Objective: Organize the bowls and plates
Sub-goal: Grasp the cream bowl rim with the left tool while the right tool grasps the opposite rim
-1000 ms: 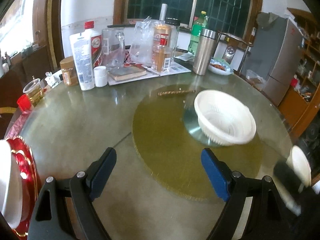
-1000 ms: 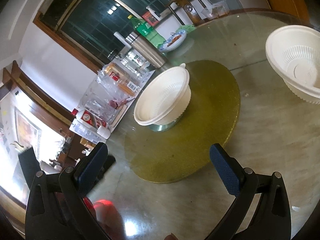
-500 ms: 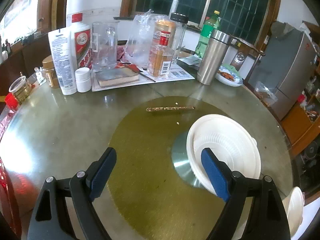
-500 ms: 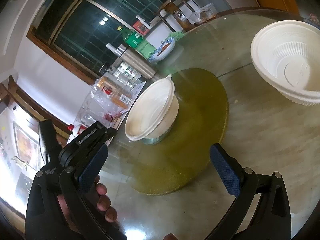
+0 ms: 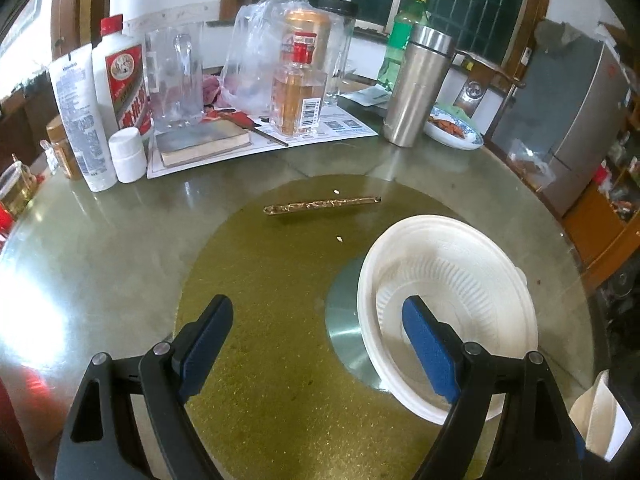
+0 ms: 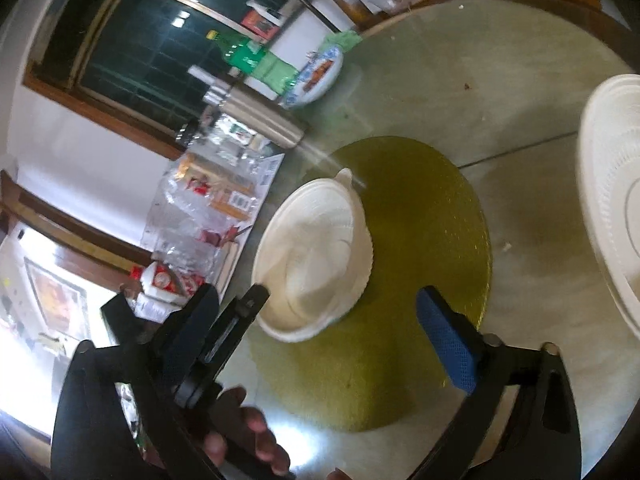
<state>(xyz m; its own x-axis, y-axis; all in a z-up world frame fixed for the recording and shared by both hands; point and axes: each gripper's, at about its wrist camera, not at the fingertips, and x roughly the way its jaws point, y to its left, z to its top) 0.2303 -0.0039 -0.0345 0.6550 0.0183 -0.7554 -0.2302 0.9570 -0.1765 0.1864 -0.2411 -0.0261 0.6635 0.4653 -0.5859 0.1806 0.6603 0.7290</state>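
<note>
Here the left tongs point(image 5: 316, 322) stand wide over the round glass tabletop point(image 5: 100, 240), with nothing gripped. Their right finger reaches in over the rim of a white ribbed bowl point(image 5: 460, 280) that sits tilted on the gold turntable mat point(image 5: 260, 272), partly covering a silver disc at its centre; whether the pad actually touches the bowl's wall is hard to say from this angle. The left finger hangs over bare mat.

The right tongs point(image 6: 316, 320) are also spread wide and hold nothing, though their jaws have just been closing a little. In the right wrist view the same bowl point(image 6: 316, 256) lies between and beyond the fingers, apart from both, and the left tongs show blurred at lower left with a person's fingers point(image 6: 256, 432) wrapped around the handle. A second white bowl point(image 6: 612, 200) rests on the tabletop at the right edge, well apart from the first.

At the far side stand a steel flask point(image 5: 416, 88), a green bottle point(image 5: 400, 40), a liquor bottle point(image 5: 298, 92) and a blue-patterned dish point(image 5: 452, 128) of food. A thin gold stick point(image 5: 320, 204) lies on the mat.
</note>
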